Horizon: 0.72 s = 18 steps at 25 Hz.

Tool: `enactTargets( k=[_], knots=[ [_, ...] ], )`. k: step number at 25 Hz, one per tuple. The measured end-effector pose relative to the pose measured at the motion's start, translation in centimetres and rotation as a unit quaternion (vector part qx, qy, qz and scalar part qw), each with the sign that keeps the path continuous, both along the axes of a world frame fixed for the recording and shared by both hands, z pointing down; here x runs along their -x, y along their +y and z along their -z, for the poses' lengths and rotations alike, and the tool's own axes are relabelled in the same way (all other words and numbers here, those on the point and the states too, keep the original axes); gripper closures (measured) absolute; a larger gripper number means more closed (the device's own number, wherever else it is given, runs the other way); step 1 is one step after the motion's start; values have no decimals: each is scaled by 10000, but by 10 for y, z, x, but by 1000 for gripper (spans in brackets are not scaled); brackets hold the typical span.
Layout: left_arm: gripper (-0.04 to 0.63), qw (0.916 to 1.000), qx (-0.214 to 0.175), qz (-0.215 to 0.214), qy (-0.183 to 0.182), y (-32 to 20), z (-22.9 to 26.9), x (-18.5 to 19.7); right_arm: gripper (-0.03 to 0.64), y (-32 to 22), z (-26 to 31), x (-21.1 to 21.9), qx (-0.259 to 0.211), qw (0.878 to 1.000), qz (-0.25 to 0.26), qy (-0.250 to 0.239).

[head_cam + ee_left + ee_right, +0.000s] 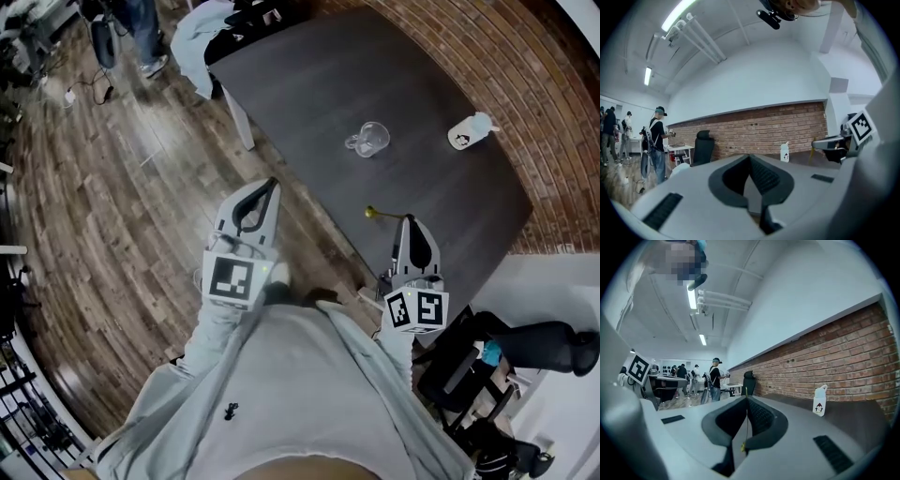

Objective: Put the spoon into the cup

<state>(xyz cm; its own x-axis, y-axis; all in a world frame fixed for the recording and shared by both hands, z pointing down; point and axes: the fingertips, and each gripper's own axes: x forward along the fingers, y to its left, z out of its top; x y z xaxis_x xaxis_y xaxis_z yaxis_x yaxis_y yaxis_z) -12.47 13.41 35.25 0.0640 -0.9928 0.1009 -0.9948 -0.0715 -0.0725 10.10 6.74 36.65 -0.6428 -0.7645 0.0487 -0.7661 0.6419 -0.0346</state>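
Right gripper (407,221) pinching spoon (373,214), centre frame, above table (309,84) edge. Left gripper (271,185) pressed together, carrying nothing. 1 cup (368,139) sitting upper centre. Advising firm grip, lowering free end inside rim.

Ahead of my right gripper (407,223) the dark grey tabletop (309,84) lies bare as far as the clear glass cup (370,139), the only thing in that path. Right of the cup and well apart from it, a white plastic bottle with a penguin label (472,130) stands near the red brick wall (544,94). My left gripper (270,187) hangs off the table over open wood-plank floor (112,216), with the white table leg (241,117) ahead of it. A black office chair (539,342) crowds the space behind and right of my right gripper.
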Motion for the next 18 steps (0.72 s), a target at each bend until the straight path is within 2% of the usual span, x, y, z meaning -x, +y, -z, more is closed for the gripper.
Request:
enactTargets(
  k=[10, 18],
  knots=[
    [577, 9989, 390, -204, 188, -53, -34, 8, 597, -42, -25, 8, 315, 9991, -205, 208],
    [577, 9988, 314, -358, 96, -143, -26, 8, 598, -125, -22, 17, 241, 9994, -228, 74]
  ],
)
